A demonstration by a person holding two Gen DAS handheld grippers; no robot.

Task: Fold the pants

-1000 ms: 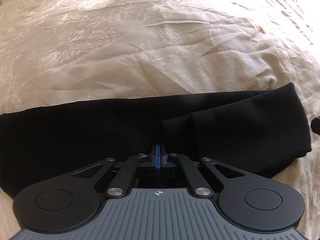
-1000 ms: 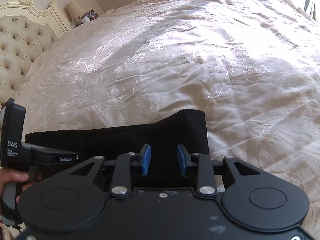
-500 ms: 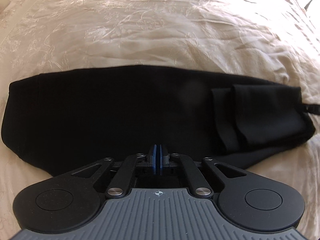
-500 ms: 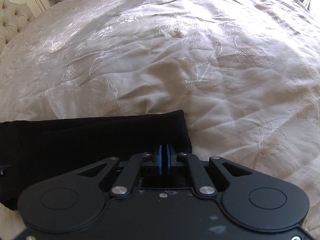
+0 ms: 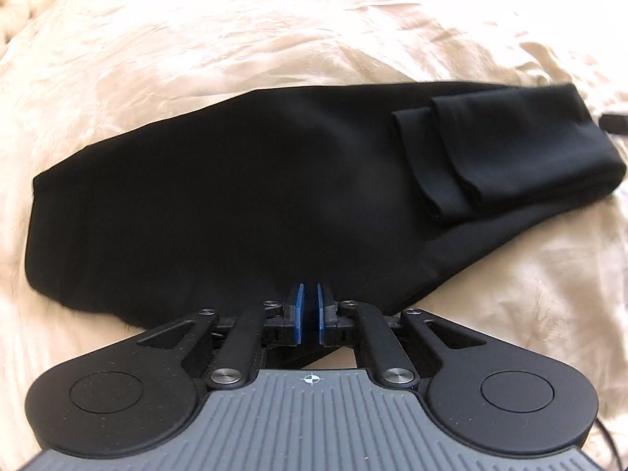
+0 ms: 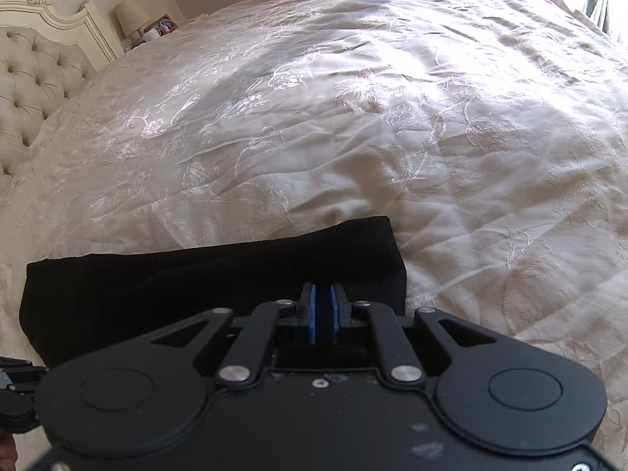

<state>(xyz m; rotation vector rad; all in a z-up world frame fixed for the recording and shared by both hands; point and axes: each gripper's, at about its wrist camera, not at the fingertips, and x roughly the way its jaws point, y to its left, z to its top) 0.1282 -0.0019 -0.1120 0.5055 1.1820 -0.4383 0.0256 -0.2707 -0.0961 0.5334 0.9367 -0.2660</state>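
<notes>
Pants: the black pants [image 5: 243, 196] lie across the middle of the left wrist view on the cream bedspread [image 5: 196, 59], folded lengthwise, with the leg ends doubled back at the right of the frame [image 5: 490, 149].
Left gripper: the left gripper [image 5: 309, 310] sits at the lower centre, its blue fingers [image 5: 299, 314] a narrow slit apart with no cloth seen between them. A second ago they were pressed together low over the fabric; now they have parted and drawn up.
Right gripper: the right gripper [image 6: 322, 310] stands over the pants [image 6: 196, 274] at lower centre; its fingers were wide a second ago and are now nearly together. Whether they pinch cloth, I cannot tell.
Surroundings: a tufted headboard [image 6: 35, 78] and a lamp [image 6: 131, 15] at the upper left of the right view.
Meaning: the left side seems released, so one fold looks laid; the right end is likely next to be carried across.
</notes>
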